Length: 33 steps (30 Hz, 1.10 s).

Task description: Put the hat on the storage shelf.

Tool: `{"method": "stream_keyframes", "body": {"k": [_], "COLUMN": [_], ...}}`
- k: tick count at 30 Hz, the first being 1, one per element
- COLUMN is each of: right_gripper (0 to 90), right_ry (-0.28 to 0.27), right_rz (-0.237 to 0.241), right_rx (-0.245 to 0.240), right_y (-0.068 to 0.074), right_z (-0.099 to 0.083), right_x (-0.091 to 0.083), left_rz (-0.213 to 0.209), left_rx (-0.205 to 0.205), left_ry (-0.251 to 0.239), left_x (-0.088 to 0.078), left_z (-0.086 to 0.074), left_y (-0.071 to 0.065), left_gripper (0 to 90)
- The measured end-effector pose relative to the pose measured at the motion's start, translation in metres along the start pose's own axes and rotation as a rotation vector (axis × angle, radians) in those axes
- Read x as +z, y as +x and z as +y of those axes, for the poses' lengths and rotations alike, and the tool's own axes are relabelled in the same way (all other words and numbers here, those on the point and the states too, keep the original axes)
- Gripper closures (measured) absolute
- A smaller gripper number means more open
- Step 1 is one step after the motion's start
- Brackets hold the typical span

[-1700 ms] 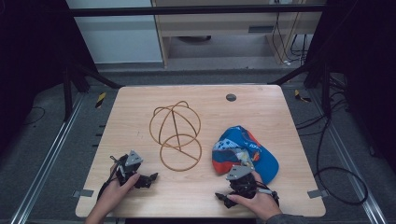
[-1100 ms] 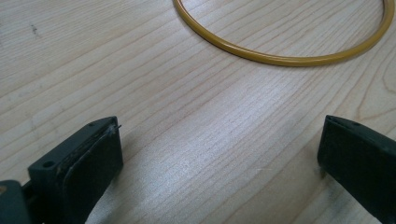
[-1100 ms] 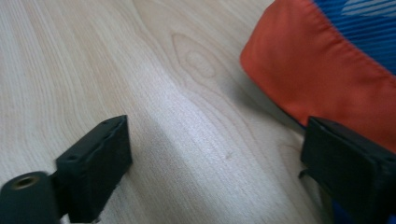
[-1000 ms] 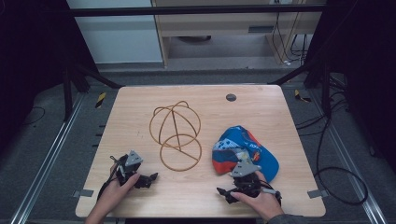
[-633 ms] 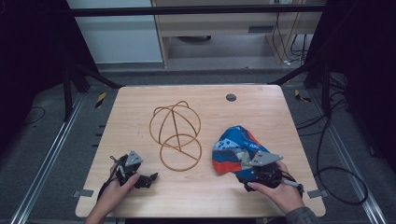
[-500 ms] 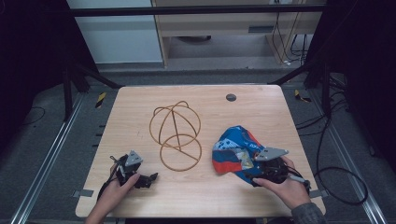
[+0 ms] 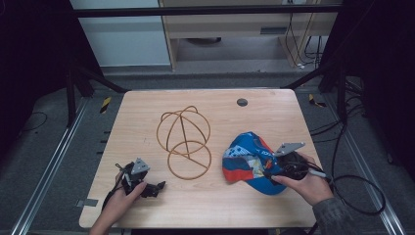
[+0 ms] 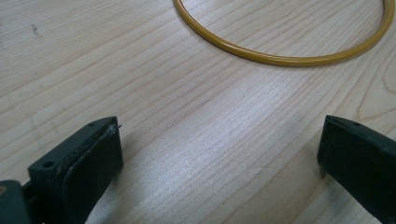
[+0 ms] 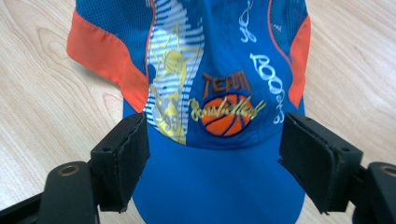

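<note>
— Cap [image 7: 248, 161]?
— One, near right of table [image 7: 147, 117]; brim between the spread right gripper [image 7: 270, 172] jaws.
— Wire frame [image 7: 184, 142]?
— One, centre. Left gripper [image 7: 155, 188] spread, empty, near left.

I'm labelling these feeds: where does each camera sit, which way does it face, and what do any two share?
High view: above the person's side, looking forward and down at the table; both hands and forearms show.
Left gripper view: on the left gripper, low over the table, facing the wire stand's ring; open jaws show.
Right gripper view: on the right gripper, facing the cap; open jaws straddle its brim.
Shared: cap, high and right gripper views.
</note>
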State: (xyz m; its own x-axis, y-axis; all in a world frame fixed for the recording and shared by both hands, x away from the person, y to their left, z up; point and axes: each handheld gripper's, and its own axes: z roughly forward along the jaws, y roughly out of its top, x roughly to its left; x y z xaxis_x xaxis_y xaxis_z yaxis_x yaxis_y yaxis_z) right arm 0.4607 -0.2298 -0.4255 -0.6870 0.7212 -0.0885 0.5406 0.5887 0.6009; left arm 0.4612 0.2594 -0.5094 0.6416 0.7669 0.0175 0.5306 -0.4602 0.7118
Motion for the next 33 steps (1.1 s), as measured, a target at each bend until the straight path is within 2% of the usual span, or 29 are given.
{"method": "stream_keyframes", "body": {"k": [6, 15, 23, 28, 33], "right_gripper": [25.1, 29.2, 32.4, 29.5, 33.4], "right_ry": [0.026, 0.064, 0.089, 0.096, 0.108], "right_rz": [0.006, 0.021, 0.063, 0.074, 0.081], "right_rx": [-0.020, -0.037, -0.020, -0.025, -0.025], "right_y": [-0.004, -0.007, -0.011, -0.010, -0.011], "right_z": [0.014, 0.032, 0.042, 0.049, 0.054], "right_x": [-0.003, 0.002, 0.010, 0.017, 0.024], "left_rz": [0.000, 0.000, 0.000, 0.000, 0.000], "left_rx": [0.004, 0.004, 0.003, 0.003, 0.003], "left_ry": [0.003, 0.003, 0.003, 0.003, 0.003], "left_x": [0.000, 0.000, 0.000, 0.000, 0.000], "left_z": [0.000, 0.000, 0.000, 0.000, 0.000], "left_y": [0.000, 0.000, 0.000, 0.000, 0.000], "left_gripper": [0.0, 0.0, 0.0, 0.0, 0.0]}}
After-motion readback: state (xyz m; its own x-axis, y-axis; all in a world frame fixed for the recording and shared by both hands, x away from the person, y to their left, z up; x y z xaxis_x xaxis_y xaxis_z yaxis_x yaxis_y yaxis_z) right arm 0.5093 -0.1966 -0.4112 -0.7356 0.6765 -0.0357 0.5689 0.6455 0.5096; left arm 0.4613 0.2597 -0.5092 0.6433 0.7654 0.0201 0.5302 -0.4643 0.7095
